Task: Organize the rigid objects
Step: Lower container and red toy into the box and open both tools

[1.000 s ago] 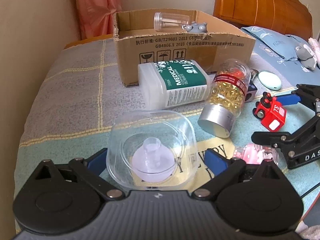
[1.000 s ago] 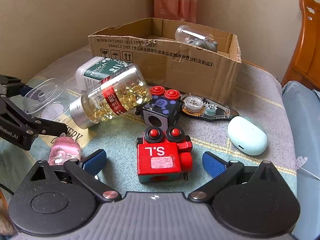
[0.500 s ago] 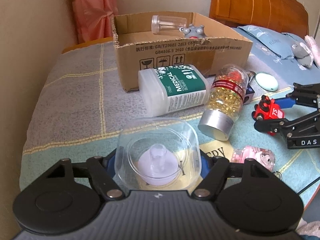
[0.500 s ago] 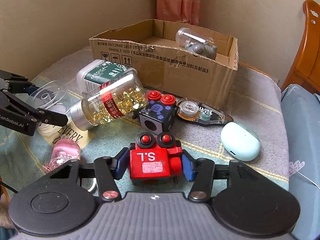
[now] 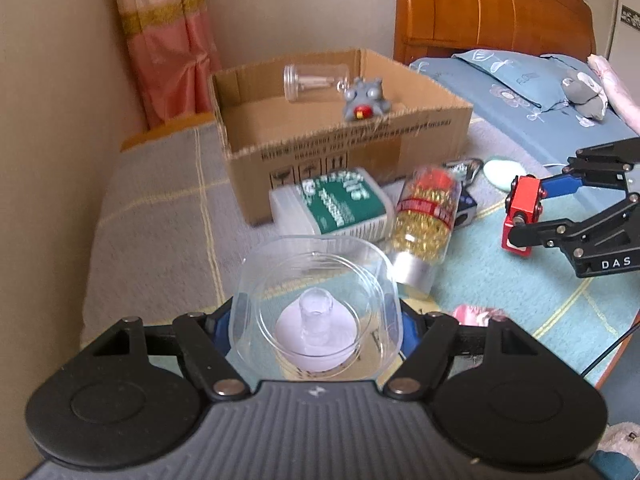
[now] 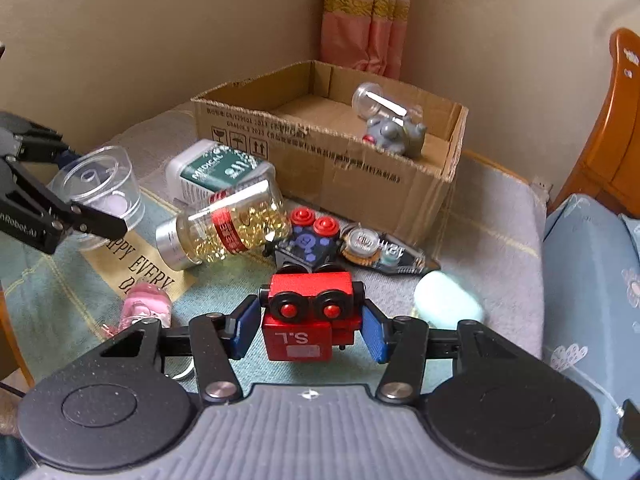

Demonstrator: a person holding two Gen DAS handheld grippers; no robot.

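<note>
Crowding the patterned bed cover (image 6: 492, 216) ahead of both grippers is a scatter of small things: a white bottle with a green label (image 6: 216, 170) lies on its side against the front wall of an open cardboard box (image 6: 332, 168), and a clear jar of golden capsules (image 6: 228, 226) with a silver cap lies across it, between the left gripper and the box. Just beyond the right gripper sit a dark cube with two red buttons (image 6: 310, 236), a clear-cased tape dispenser (image 6: 380, 250) and a pale mint oval case (image 6: 448, 300); a small pink trinket (image 6: 146, 304) lies near the printed words on the cover. Inside the box rest a clear vial (image 5: 314, 80) and a grey figurine (image 5: 364, 100).

The left gripper (image 5: 316, 332) has its blue pads pressed on a clear plastic cup (image 5: 316, 312) with a rounded-square rim and a pale disc with a small knob inside; in the right wrist view the cup hangs clear of the cover. The right gripper (image 6: 306, 326), whose jaws have just been closing, clamps a red toy block (image 6: 306, 316), glossy and boxy, with black-ringed red studs and the letters S.L on one face; it too is raised off the cover, short of the box
</note>
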